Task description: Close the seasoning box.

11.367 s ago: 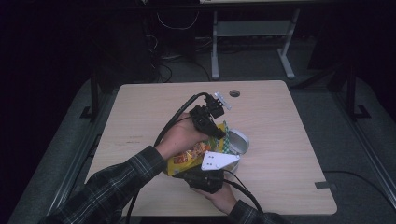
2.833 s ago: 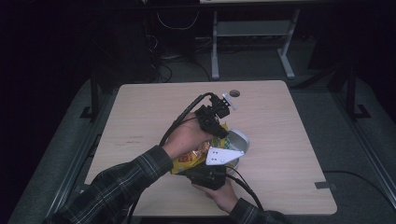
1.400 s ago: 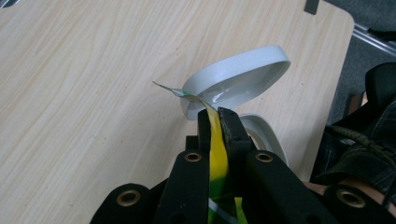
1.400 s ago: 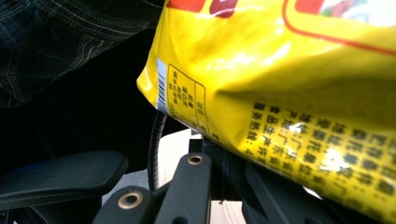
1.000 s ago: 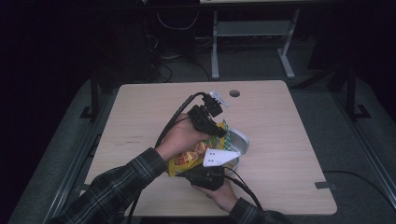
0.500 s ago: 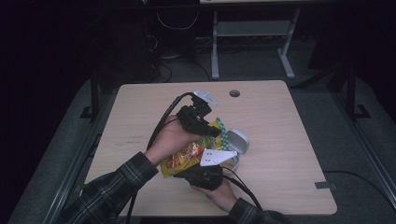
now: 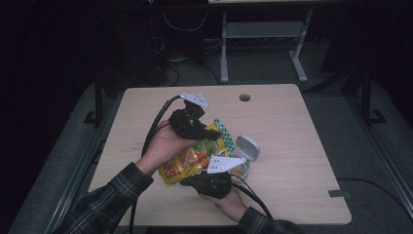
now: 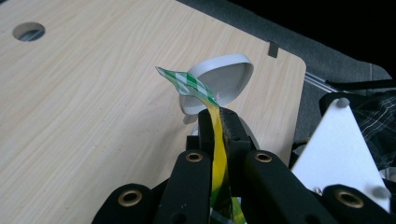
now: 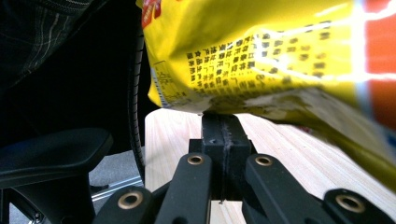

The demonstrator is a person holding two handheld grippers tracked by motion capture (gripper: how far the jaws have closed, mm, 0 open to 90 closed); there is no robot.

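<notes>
In the high view, the yellow snack bag (image 7: 191,157) is held off the table (image 7: 292,126) between the two grippers, over the table's near middle: the left gripper (image 7: 191,127) has hold of its upper, green-checked end, and the right gripper (image 7: 210,181) has its lower edge. The bag's long axis runs on a slant, from low and near the person at its bottom corner up and away toward the checked end, which points at the white round container (image 7: 246,148) lying just beside it with its lid raised. The bag looks whole, so I judge that the opening or emptying of it is not yet done; gripping and lifting appear finished, and the tear or pour is what is left. In the left gripper view, the left gripper (image 8: 217,122) has its jaws pressed together on a thin yellow strip of the bag, whose checked end (image 8: 187,84) curls out past the tips toward the container (image 8: 219,80), open lid toward the camera. In the right gripper view, the right gripper (image 9: 221,122) has its jaws closed flat against each other, with the bag's crimped lower seam (image 9: 261,103) meeting their tips; the printed face of the bag hangs above, sloping down to the right.
</notes>
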